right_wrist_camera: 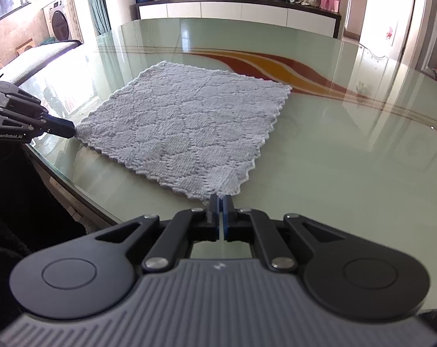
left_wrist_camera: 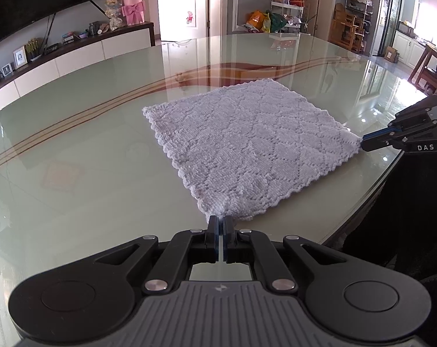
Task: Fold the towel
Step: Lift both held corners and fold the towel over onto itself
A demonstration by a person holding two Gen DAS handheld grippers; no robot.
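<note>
White towel [left_wrist_camera: 244, 144] lies flat near the glass desk [left_wrist_camera: 88, 150] edge; left claw [left_wrist_camera: 220, 220] and right claw [right_wrist_camera: 220, 199] each pinch an adjacent near corner. Bare desk surrounds the far edges.

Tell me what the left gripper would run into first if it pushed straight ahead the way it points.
The left gripper, shut on the near corner of the white knitted towel, would likely only bunch that towel across the glass table; nothing else lies ahead.

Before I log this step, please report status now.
Left gripper shut on towel corner. Right gripper shut on another corner. Towel flat on table, unfolded. Nothing in way.
</note>
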